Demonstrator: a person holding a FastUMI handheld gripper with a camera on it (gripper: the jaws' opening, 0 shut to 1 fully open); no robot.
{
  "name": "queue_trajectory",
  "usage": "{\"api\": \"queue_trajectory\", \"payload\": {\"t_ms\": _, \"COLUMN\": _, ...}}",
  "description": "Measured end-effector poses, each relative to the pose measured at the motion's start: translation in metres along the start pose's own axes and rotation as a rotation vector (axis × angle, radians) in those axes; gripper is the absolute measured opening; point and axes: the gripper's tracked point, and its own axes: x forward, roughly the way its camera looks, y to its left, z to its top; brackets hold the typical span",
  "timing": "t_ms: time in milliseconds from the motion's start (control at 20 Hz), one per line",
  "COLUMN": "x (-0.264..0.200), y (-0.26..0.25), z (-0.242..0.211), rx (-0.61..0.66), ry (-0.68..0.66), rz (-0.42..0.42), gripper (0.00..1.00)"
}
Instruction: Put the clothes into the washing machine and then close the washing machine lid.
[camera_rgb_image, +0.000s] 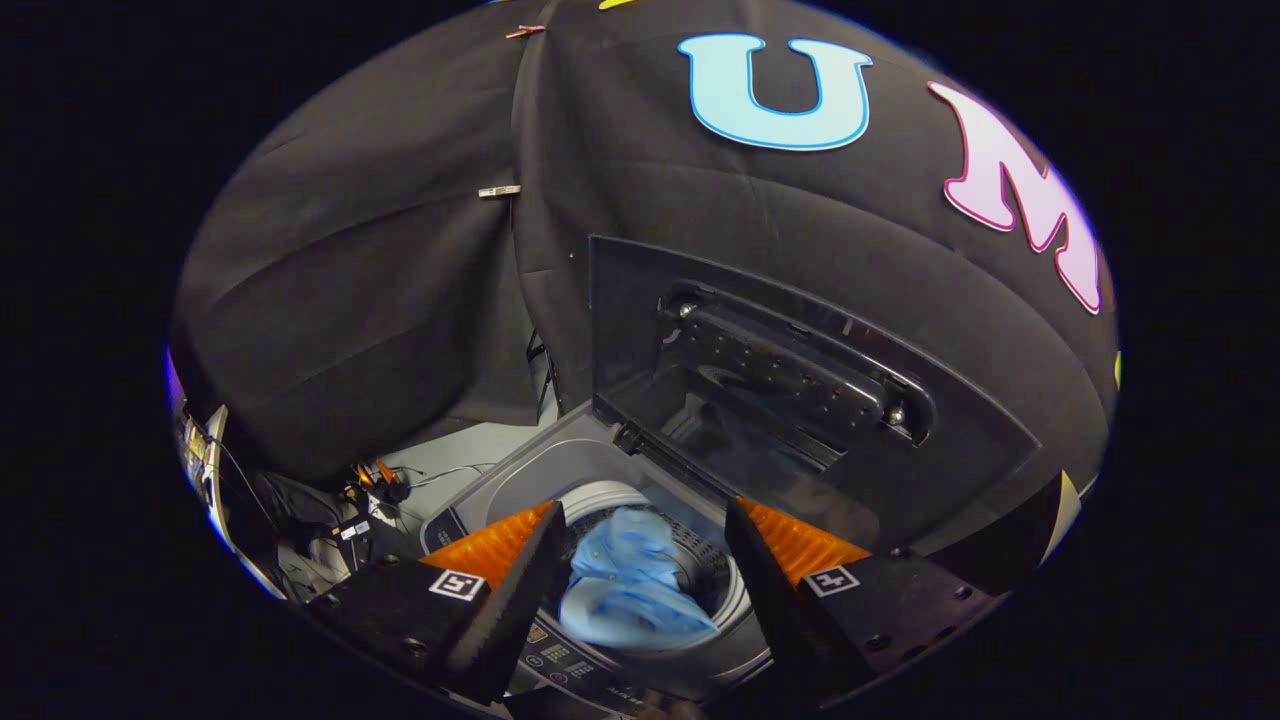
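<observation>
I held my gripper (640, 560) above the grey top-loading washing machine (520, 480), its two fingers spread wide apart and clamped on nothing. Down through the gap between them I looked into the round perforated metal drum (705, 570). The soft light-blue cloth garment (630, 585) lay crumpled inside that drum, below the fingers and touching neither of them; one fold sat toward the back of the tub and a broader, blurred fold lay nearer me, at about 6 o'clock from the drum's centre.

The dark translucent hinged lid of the machine (800, 400) stood raised and open, rising from the rear edge of the tub at roughly 1 o'clock from the fingertips. Its inner face carried a long dark ribbed handle bar (790, 370) with a small metal stud at each end, and the panel below it reflected the tub opening faintly.

The machine's dark control panel with small pale buttons (560, 660) ran along the near edge of the tub, at about 7 o'clock from the garment, partly hidden by my left finger.

Beyond the machine, at 10 o'clock from the fingers, a patch of pale grey floor (470, 450) showed, with a tangle of dark cables and small orange-tipped clamps (375, 480) lying on it. The black booth cloth (350, 300) hung behind everything, pinned with two small clips along its seam.
</observation>
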Motion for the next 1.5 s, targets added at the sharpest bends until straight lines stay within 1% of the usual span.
{"api": "queue_trajectory", "payload": {"t_ms": 100, "x": -0.003, "y": 0.001, "z": 0.008, "rx": 0.010, "ry": -0.023, "rz": 0.007, "gripper": 0.99}}
{"api": "queue_trajectory", "payload": {"t_ms": 250, "x": -0.012, "y": 0.011, "z": 0.024, "rx": 0.009, "ry": -0.091, "rz": 0.045, "gripper": 0.99}}
{"api": "queue_trajectory", "payload": {"t_ms": 350, "x": -0.023, "y": 0.018, "z": 0.043, "rx": -0.005, "ry": -0.177, "rz": 0.070, "gripper": 0.99}}
{"api": "queue_trajectory", "payload": {"t_ms": 500, "x": -0.045, "y": 0.025, "z": 0.075, "rx": -0.027, "ry": -0.339, "rz": 0.097, "gripper": 0.99}}
{"api": "queue_trajectory", "payload": {"t_ms": 650, "x": -0.065, "y": 0.020, "z": 0.102, "rx": -0.044, "ry": -0.499, "rz": 0.070, "gripper": 0.98}}
{"api": "queue_trajectory", "payload": {"t_ms": 800, "x": -0.077, "y": 0.004, "z": 0.124, "rx": -0.025, "ry": -0.623, "rz": -0.003, "gripper": 0.98}}
{"api": "queue_trajectory", "payload": {"t_ms": 900, "x": -0.084, "y": -0.014, "z": 0.133, "rx": 0.012, "ry": -0.673, "rz": -0.075, "gripper": 0.98}}
{"api": "queue_trajectory", "payload": {"t_ms": 1050, "x": -0.087, "y": -0.049, "z": 0.143, "rx": 0.073, "ry": -0.733, "rz": -0.229, "gripper": 0.98}}
{"api": "queue_trajectory", "payload": {"t_ms": 1100, "x": -0.089, "y": -0.059, "z": 0.146, "rx": 0.093, "ry": -0.746, "rz": -0.262, "gripper": 0.98}}
{"api": "queue_trajectory", "payload": {"t_ms": 1200, "x": -0.088, "y": -0.079, "z": 0.150, "rx": 0.146, "ry": -0.750, "rz": -0.335, "gripper": 0.98}}
{"api": "queue_trajectory", "payload": {"t_ms": 1300, "x": -0.082, "y": -0.100, "z": 0.143, "rx": 0.204, "ry": -0.719, "rz": -0.407, "gripper": 0.98}}
{"api": "queue_trajectory", "payload": {"t_ms": 1500, "x": -0.066, "y": -0.139, "z": 0.136, "rx": 0.311, "ry": -0.641, "rz": -0.489, "gripper": 0.98}}
